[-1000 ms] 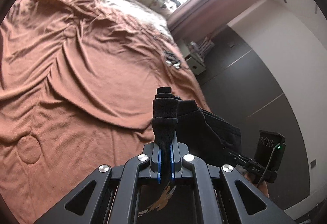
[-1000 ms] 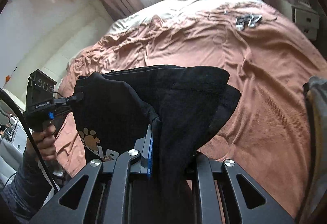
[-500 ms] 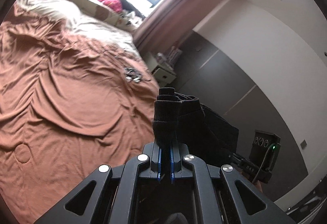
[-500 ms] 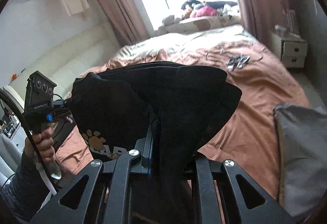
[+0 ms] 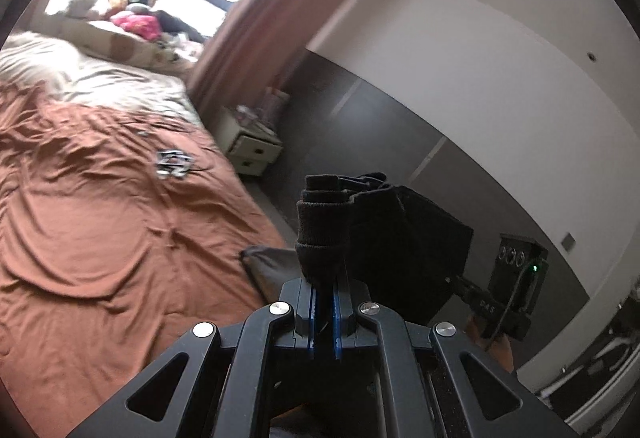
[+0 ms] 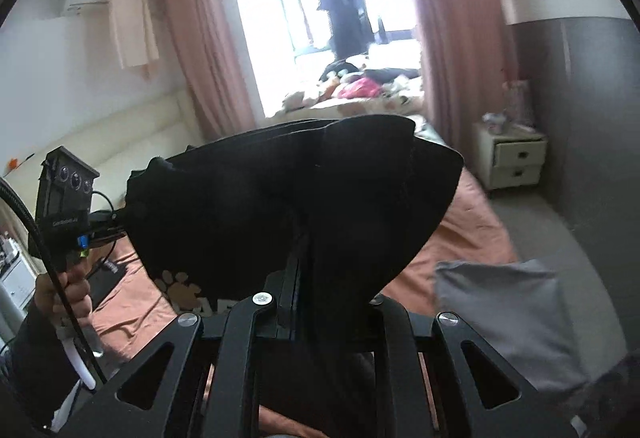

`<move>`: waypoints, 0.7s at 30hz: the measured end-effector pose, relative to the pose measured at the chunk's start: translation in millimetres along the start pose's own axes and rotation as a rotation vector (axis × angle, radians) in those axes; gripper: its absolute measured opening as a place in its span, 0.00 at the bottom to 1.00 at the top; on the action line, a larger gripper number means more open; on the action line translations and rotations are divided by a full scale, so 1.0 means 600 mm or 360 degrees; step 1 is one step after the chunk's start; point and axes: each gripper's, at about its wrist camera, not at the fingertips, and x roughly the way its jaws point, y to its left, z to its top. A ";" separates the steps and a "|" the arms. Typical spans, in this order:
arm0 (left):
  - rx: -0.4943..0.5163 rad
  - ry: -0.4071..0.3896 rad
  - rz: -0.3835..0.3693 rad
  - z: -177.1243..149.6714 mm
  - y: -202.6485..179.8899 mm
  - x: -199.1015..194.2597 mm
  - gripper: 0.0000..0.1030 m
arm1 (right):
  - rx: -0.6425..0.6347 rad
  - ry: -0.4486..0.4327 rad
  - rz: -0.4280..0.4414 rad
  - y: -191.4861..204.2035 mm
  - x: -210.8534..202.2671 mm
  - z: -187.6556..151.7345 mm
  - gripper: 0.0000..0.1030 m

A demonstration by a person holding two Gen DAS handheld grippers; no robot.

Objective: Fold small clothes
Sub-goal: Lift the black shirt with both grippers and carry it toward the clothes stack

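Note:
A small black garment (image 5: 404,234) with a tan paw print (image 6: 180,288) hangs in the air, stretched between both grippers above the brown bed cover (image 5: 100,238). My left gripper (image 5: 324,280) is shut on a ribbed, bunched edge of it. In the right wrist view, my right gripper (image 6: 302,258) is shut on the opposite side of the garment (image 6: 280,194), whose cloth drapes over the fingers and hides them. Each view shows the other gripper at the garment's far edge: the right gripper (image 5: 454,280) and the left gripper (image 6: 120,216), held by a hand (image 6: 68,294).
A grey cushion (image 6: 504,322) lies at the bed's near corner. A cream nightstand (image 6: 514,158) stands by the grey wall. Small metallic items (image 5: 172,164) lie on the bed cover. Toys and clothes crowd the window ledge (image 5: 132,22).
Both grippers have risen and carried the black garment up off the bed. The views now tilt toward the window and walls, and the grey cushion has come into sight.

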 end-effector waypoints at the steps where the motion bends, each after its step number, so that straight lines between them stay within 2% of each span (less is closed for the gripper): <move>1: 0.0023 0.0018 -0.0024 0.003 -0.018 0.019 0.06 | 0.0000 -0.0012 -0.0026 -0.009 -0.016 -0.001 0.10; 7: 0.0077 0.0086 -0.0181 0.007 -0.096 0.106 0.06 | 0.0022 -0.0094 -0.0194 -0.068 -0.129 -0.008 0.10; 14: 0.0137 0.0164 -0.0310 -0.001 -0.172 0.194 0.06 | 0.0064 -0.0163 -0.0347 -0.111 -0.229 -0.010 0.10; 18: 0.0153 0.0205 -0.0368 -0.005 -0.206 0.233 0.06 | 0.0092 -0.0169 -0.0418 -0.121 -0.250 -0.018 0.10; 21: 0.0160 0.0238 -0.0416 -0.011 -0.226 0.266 0.06 | 0.0109 -0.0168 -0.0450 -0.105 -0.247 -0.021 0.10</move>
